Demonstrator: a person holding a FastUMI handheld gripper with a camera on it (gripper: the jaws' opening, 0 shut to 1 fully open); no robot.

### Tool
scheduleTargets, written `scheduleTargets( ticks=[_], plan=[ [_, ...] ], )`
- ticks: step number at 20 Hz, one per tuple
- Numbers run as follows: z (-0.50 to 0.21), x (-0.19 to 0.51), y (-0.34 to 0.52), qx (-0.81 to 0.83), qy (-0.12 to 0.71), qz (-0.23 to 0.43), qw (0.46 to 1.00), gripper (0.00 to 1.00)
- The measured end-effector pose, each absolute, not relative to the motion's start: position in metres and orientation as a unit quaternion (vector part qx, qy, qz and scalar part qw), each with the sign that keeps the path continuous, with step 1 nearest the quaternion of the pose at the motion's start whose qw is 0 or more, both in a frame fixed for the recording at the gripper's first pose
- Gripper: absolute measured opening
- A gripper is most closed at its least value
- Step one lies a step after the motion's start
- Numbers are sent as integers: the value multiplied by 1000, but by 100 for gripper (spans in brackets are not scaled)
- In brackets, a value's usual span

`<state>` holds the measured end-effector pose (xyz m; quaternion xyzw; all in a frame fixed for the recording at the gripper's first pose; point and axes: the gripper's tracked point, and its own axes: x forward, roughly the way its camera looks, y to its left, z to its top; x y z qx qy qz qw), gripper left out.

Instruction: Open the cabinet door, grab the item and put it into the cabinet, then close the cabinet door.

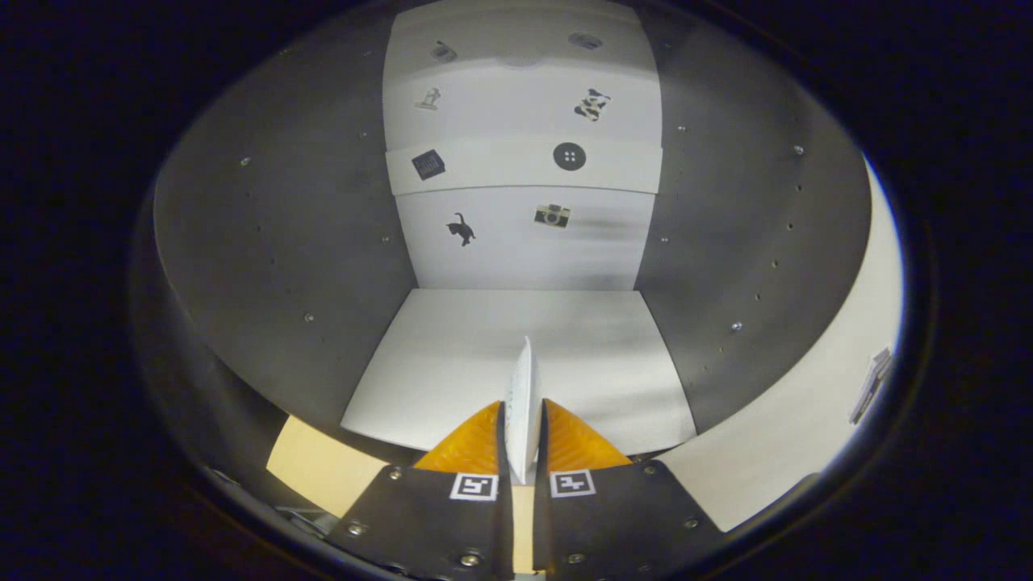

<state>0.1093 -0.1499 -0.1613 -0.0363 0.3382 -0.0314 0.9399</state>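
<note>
Both fingers (565,440) pinch white item (523,395), tool (522,415) inside cabinet (516,355), stickers, no legible txt

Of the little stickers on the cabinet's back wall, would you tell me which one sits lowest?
The black cat sticker, just below the camera sticker beside it; the others sit higher. The claw is shut on a white item.

The cabinet (266,242) stands open, its grey side walls pierced with rows of small holes and a white floor panel (484,355) laid between them. The white back wall (524,250), at twelve o'clock from the gripper (523,420), carries small stickers, among them a cat, a camera and a button. The item, a thin white flat piece (524,395), stands upright on edge, pinched between both gripper fingers; its top edge pokes just ahead of them over the front of the floor panel.
</note>
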Motion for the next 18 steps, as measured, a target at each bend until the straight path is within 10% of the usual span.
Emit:
scheduleTargets(
  ticks=[18],
  plan=[
    [-172, 114, -149, -47, 360, -32, 931, 9]
  ],
)
